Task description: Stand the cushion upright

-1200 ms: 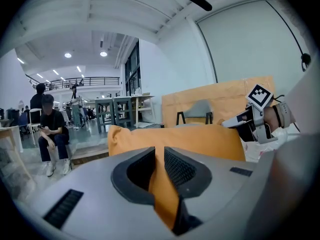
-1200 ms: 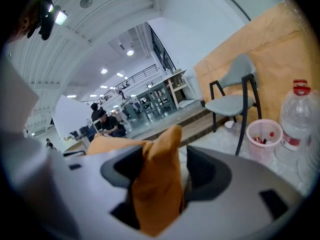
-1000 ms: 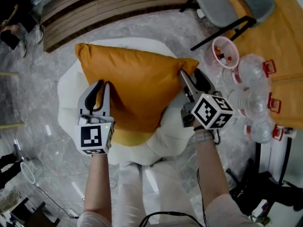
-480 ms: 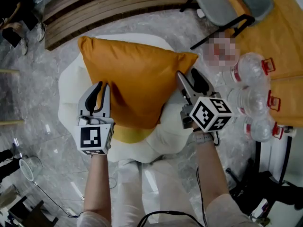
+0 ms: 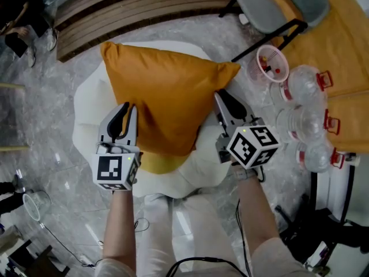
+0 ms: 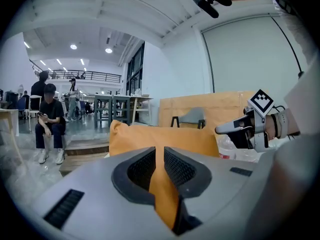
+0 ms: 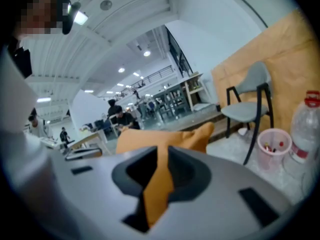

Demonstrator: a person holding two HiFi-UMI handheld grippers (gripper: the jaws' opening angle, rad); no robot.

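Two grips hold one cushion (image 5: 167,91) now. My left tongs (image 5: 124,111) are nearly closed, pinching orange fabric at its near-left edge. My right tongs (image 5: 222,100) have just been closing, and fabric from its right edge, below the right corner, sits pinched between the jaws. The cushion lies straight ahead of both tongs and between them, leaning over the middle of the white seat (image 5: 86,108), with its far-left corner out by the seat's far-left edge. Its width runs from one tongs to the other, so I judge the lift turns on raising both near edges evenly; neither hand is clearly nearer.

Count: one cushion, one seat, one grey chair (image 5: 271,7), one pink bin (image 5: 268,62), and at least three clear bottles (image 5: 305,82) on the floor beyond the seat's right edge.
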